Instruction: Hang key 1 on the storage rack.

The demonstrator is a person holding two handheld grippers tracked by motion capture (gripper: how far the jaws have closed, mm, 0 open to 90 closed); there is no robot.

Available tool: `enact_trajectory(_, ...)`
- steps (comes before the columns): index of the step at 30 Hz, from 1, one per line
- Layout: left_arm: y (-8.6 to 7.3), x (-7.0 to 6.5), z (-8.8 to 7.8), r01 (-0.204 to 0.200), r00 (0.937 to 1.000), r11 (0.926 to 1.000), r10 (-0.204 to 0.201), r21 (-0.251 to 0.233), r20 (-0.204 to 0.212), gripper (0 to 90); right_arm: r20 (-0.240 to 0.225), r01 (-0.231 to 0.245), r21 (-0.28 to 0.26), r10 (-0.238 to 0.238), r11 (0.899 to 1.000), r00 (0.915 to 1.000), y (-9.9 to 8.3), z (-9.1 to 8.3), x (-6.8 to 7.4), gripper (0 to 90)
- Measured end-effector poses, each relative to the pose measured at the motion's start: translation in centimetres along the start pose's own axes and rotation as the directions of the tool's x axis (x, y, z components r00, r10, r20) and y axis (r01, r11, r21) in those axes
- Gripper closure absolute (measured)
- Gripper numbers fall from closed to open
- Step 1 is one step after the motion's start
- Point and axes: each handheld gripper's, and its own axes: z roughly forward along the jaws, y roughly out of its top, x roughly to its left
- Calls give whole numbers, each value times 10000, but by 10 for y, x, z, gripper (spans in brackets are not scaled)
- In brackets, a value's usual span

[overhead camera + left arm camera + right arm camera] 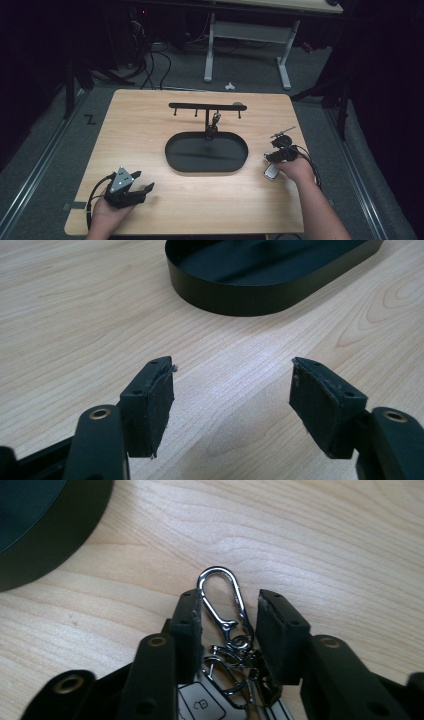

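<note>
work in hand: picking up a key set (227,680) from the table (150,130), near its right edge, to the right of the black oval tray (206,152).

position of item: in the right gripper view the set lies flat on the wood, directly between the jaws of the right gripper (227,630). its silver clip (222,600) points away from the gripper, so the long axis runs in line with the jaws, not across them. the clip's rounded end pokes out just past the fingertips. the ring cluster sits deeper in the gap, and the fob (200,705) with a lock symbol lies closest to the gripper body. in the high view the fob (270,171) shows as a pale shape just beside the right hand (295,167).

right jaws: partly closed, straddling the clip and rings. the left pad looks touching or nearly touching the clip; a narrow gap shows at the right pad. judged not yet a firm grip; a little more closing is needed, and the thin clip could slip sideways if pinched off centre.

left gripper (232,390): well apart from the key set, near the front left of the table. jaws wide open, bare wood between them, nothing held or touched. the tray wall (240,295) lies ahead of it.

nearer hand: the right, clearly.

other: a black hook rack (207,106) stands behind the tray with something small hanging near its post; too small to identify.
</note>
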Motion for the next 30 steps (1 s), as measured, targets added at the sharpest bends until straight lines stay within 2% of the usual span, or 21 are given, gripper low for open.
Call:
enact_trajectory(3,0,0,0,15,10000,10000,-15,8,4,345,105,129,91,-130,9999,9999,-1,2,0,688)
enact_trajectory(10,0,-1,2,-46,10000,10000,46,61,52,346,36,149,-251,-149,9996,9999,-6,3,3,732)
enact_trajectory(13,0,-2,2,-76,9999,9999,75,86,87,346,-45,-85,-240,84,9997,10000,-7,2,3,736)
enact_trajectory(15,0,-2,2,-101,9999,9999,100,96,80,346,-280,-502,-312,493,9983,9984,-7,2,1,747)
enact_trajectory(17,0,-2,2,-87,9999,9999,86,100,102,346,-356,-638,-370,625,9973,9974,-7,0,0,759)
enact_trajectory(18,0,-2,2,-87,9999,9999,86,131,123,346,-402,-646,-484,627,9967,9972,-6,-1,0,827)
enact_trajectory(21,0,-2,3,-107,9998,9998,105,140,142,347,-249,-772,-573,759,9954,9968,-5,-6,-2,852)
enact_trajectory(30,-1,-3,3,-102,9998,9998,99,167,192,347,125,-882,-368,887,9954,9960,-6,-2,-5,817)
